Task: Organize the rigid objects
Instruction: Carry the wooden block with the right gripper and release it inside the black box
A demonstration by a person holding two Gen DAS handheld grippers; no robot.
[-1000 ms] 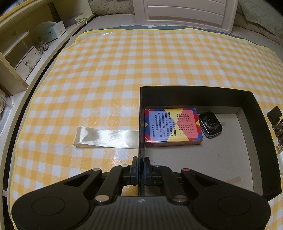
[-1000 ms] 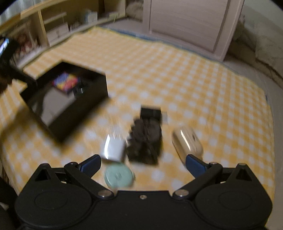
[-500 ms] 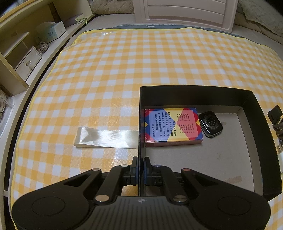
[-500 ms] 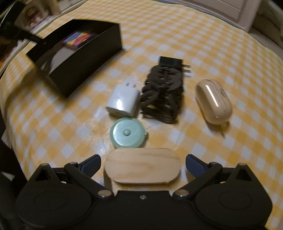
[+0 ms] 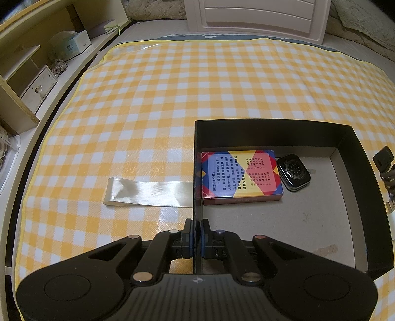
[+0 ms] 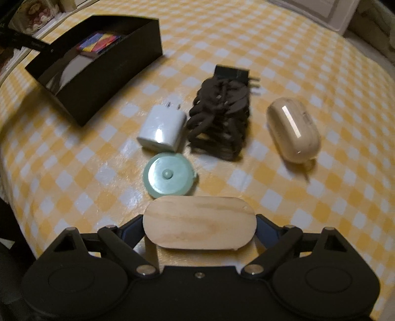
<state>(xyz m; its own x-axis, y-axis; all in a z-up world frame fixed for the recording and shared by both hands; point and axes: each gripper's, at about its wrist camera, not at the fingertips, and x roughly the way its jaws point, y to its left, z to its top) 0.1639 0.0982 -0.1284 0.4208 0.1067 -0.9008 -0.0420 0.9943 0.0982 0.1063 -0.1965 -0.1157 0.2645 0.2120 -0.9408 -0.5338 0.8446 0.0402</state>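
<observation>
My left gripper (image 5: 195, 235) is shut on the left wall of a black open box (image 5: 355, 158). In the box lie a colourful card pack (image 5: 240, 176) and a black smartwatch body (image 5: 293, 175). My right gripper (image 6: 198, 228) is open around a flat oval wooden piece (image 6: 198, 226) that lies between its fingers on the checked cloth. Beyond it lie a mint round tape measure (image 6: 170, 175), a white charger plug (image 6: 161, 128), a dark claw hair clip (image 6: 221, 118) and a cream glossy case (image 6: 292, 129). The box (image 6: 118, 69) shows at upper left in the right wrist view.
A shiny ribbon strip (image 5: 148, 192) lies on the yellow checked cloth (image 5: 172, 98) left of the box. Shelves (image 5: 32, 81) stand along the left. A white cabinet door (image 5: 256, 17) is at the back.
The right gripper has swung down and forward to the objects, and its fingers now bracket the wooden piece. The left gripper and box have not moved.
</observation>
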